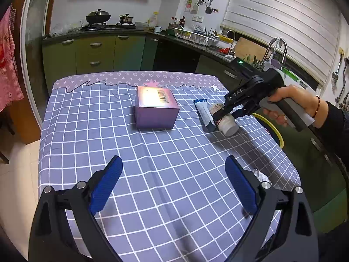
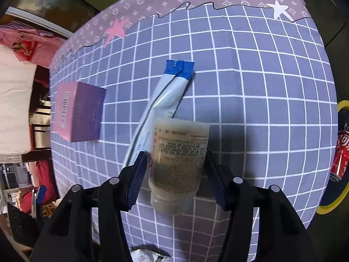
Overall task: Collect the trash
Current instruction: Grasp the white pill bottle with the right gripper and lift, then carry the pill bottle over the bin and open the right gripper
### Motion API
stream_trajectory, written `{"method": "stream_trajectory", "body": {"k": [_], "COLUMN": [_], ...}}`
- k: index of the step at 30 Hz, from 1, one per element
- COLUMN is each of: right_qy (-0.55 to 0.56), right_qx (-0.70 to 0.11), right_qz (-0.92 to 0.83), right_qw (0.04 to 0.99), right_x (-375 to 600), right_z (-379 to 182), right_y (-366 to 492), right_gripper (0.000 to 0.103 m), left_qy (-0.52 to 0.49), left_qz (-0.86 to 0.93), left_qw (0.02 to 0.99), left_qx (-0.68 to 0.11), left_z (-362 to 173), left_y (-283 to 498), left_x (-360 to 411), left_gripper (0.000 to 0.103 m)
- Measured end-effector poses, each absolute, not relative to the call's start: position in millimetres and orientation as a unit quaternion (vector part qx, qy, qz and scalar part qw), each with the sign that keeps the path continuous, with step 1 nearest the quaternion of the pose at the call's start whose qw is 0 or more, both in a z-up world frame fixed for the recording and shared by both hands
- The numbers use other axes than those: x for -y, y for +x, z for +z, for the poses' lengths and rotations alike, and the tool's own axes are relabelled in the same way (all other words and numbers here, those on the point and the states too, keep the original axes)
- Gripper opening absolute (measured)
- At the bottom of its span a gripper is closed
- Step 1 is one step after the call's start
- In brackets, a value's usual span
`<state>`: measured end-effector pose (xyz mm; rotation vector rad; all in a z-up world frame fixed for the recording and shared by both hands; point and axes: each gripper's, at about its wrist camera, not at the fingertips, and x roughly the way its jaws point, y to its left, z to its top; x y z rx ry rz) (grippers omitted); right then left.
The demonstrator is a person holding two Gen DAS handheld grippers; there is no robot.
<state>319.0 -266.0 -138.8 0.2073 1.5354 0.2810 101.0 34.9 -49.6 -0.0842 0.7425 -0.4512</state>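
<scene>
I am in a kitchen. Green cabinets [image 1: 96, 52] run along the white wall, under a dark counter [image 1: 104, 31]. A black wok [image 1: 98, 17] sits on the stove. White blinds [image 1: 281, 19] cover the window. A shiny tap [image 1: 277, 50] curves up beside it. The floor [image 1: 19, 163] has pale tiles.

Checked-cloth table [image 1: 165, 152]: purple box [image 1: 155, 109], tube [image 2: 168, 91], jar [image 2: 178, 161], wrapper [image 1: 259, 175].

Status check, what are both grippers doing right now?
Left gripper open, hovering, empty. Right gripper straddling the small translucent labelled plastic bottle, grip unconfirmed. White squeeze tube with blue end lies against the bottle.
</scene>
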Motion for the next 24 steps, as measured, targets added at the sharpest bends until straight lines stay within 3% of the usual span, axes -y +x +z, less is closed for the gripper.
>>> {"method": "stream_trajectory", "body": {"k": [2, 13, 24], "right_qy": [0.086, 0.074, 0.146], "right_qx": [-0.690, -0.657, -0.579], "right_qz": [0.122, 0.157, 0.124], "right_qw": [0.709, 0.734, 0.792], "right_x": [262, 261, 388], "right_z": [-141, -106, -32], "right_y": [321, 296, 250], "right_gripper": [0.049, 0.048, 0.048], "left_qy": [-0.044, -0.046, -0.037], "left_qz": [-0.218, -0.217, -0.226], "left_qw": [0.906, 0.906, 0.906], "left_qx": [-0.361, -0.361, -0.356], "left_z": [-51, -52, -43], "left_y": [100, 95, 89], "left_x": [-37, -35, -14], "left_gripper": [0.090, 0.090, 0.091]}}
